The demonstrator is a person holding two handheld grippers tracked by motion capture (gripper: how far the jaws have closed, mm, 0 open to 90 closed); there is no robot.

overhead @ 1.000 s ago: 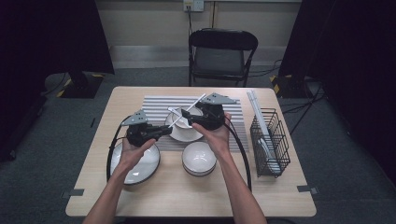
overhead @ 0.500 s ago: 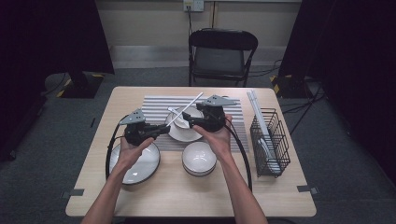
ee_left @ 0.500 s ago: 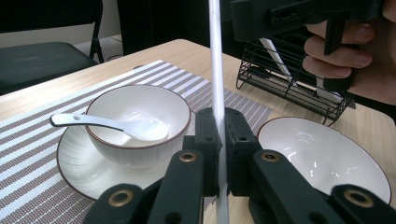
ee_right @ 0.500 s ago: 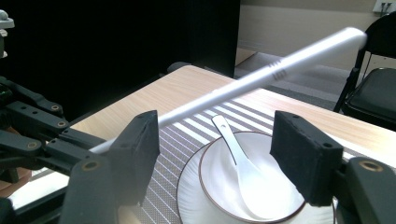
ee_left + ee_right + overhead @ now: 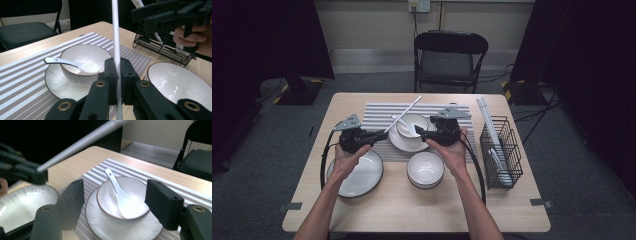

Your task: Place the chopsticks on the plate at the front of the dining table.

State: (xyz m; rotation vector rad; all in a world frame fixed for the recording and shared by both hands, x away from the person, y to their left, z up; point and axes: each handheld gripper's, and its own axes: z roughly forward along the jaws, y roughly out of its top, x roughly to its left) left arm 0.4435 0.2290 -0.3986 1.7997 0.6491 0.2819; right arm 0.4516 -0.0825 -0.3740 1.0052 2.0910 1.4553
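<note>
A white chopstick (image 5: 115,37) is clamped between the closed jaws of the left tool (image 5: 373,135), its long end slanted up and away over the striped placemat (image 5: 377,112), so that it is kept clear of the dishes. The right tool (image 5: 423,133) is held with its jaws spread wide and nothing between them, aimed at the small bowl (image 5: 122,200) that sits on a saucer (image 5: 120,226) on the table (image 5: 412,210); a white spoon (image 5: 118,192) rests inside that bowl, its handle leaning on the rim. Judging by this aim, the spoon or bowl is probably the next thing to be taken. A wire basket (image 5: 502,150) with more chopsticks stands at the right, a plate (image 5: 357,175) and a second bowl (image 5: 425,167) nearer the person.
</note>
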